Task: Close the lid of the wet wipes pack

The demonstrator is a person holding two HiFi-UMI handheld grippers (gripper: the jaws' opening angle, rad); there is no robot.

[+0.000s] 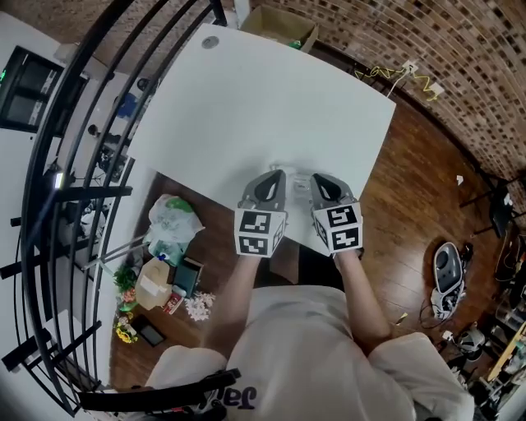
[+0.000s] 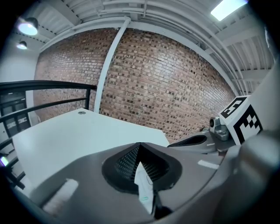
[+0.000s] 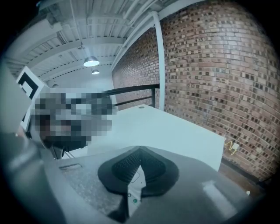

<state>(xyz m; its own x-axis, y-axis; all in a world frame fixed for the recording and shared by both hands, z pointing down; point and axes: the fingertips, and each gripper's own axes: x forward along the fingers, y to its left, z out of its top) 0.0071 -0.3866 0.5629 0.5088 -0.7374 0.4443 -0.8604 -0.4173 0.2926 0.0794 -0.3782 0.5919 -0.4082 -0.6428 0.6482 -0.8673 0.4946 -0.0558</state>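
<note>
The wet wipes pack is a small white pack lying at the near edge of the white table, mostly hidden between my two grippers. My left gripper sits just left of it and my right gripper just right of it, side by side. In the left gripper view the left gripper has its dark pads meeting at the tips, with a white sliver of the pack showing in the slit behind them. The right gripper looks the same, with the pack's green-marked sliver. The lid is hidden.
A cardboard box stands past the table's far edge. Black railing runs along the left. Bags and clutter lie on the wooden floor below left. A brick wall stands beyond the table.
</note>
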